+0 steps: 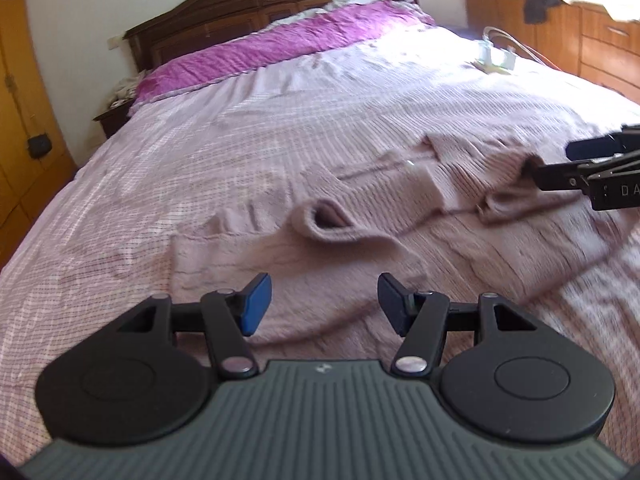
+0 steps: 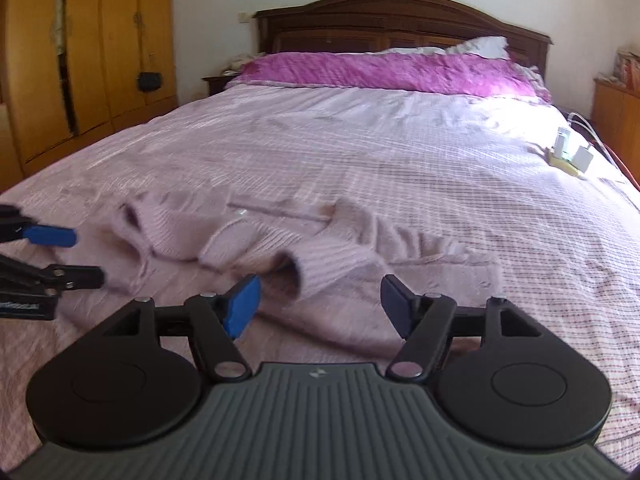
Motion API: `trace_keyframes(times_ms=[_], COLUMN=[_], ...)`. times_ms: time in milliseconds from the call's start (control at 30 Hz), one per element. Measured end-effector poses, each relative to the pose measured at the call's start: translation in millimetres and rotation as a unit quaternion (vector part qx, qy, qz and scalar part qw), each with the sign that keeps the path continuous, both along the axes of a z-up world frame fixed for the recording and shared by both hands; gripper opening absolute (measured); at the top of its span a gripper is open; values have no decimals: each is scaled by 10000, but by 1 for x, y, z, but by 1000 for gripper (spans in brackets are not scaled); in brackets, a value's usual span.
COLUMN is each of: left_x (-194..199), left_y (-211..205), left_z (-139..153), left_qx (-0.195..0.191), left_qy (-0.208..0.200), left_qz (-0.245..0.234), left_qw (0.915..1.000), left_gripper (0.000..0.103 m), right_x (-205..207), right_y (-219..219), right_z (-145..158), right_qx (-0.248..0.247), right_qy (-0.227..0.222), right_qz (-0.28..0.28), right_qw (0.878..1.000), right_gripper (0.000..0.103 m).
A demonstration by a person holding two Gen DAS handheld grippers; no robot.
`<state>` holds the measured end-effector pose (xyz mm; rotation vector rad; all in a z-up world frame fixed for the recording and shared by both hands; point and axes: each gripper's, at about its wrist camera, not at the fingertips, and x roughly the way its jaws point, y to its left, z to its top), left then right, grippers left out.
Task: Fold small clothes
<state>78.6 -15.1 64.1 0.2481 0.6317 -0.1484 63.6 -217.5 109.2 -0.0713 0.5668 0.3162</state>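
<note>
Hovering wide open and empty, the left gripper [image 1: 325, 305] and right gripper [image 2: 320, 306] frame a pink knit sweater [image 1: 360, 216] rumpled on the checked bedspread [image 1: 160, 152], its cuff [image 1: 324, 220] at twelve o'clock. Soft, light and floppy, it looks best pinched at hem corners or shoulders. Beyond, purple pillows [image 1: 272, 44] meet the headboard [image 1: 248, 4].

Bed [image 2: 360, 152]: pink sweater [image 2: 256, 248], purple pillow [image 2: 384, 70], chargers [image 2: 570, 152] on top.
</note>
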Motion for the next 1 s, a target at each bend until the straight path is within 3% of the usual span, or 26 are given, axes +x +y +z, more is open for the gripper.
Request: trace_keyframes(times_ms=[200, 333, 467, 500, 533, 567, 600, 633, 700, 800, 1000], left_x=[1, 5, 9, 11, 12, 15, 18, 21, 25, 33, 77], left_y=[-15, -22, -20, -19, -17, -15, -12, -8, 1, 12, 52], left_z=[-21, -30, -31, -30, -29, -28, -26, -23, -16, -3, 13], left_qx=[178, 481, 434, 402, 364, 316, 271, 180, 5, 162, -17], left_qy=[6, -222, -322, -360, -367, -325, -291, -281, -331, -632, -714], left_qz=[-411, -515, -562, -544, -536, -520, -429, -354, -259, -16, 687], left_qw=[9990, 9973, 9970, 9971, 9972, 9976, 9983, 9988, 9991, 9979, 9951], left_gripper=[61, 63, 61, 58, 33, 21, 13, 12, 11, 11, 10], right_x=[-5, 0, 6, 7, 10, 12, 13, 15, 16, 21, 54], right_y=[16, 26, 33, 33, 32, 31, 30, 28, 23, 11, -23], right_z=[-20, -33, -38, -38, -37, -36, -35, -33, -27, -12, 3], right_qx=[-270, -319, -386, -360, -320, -323, -349, -339, -313, -431, -526], right_qy=[-107, -159, -342, -379, -373, -368, -398, -439, -606, -948, -1057], right_qz=[289, 419, 282, 194, 144, 59, -15, -32, -109, -354, -888], right_qw=[9992, 9985, 9983, 9984, 9987, 9988, 9986, 9985, 9976, 9939, 9890], right_gripper=[80, 80, 78, 69, 52, 41, 23, 15, 12, 10, 10])
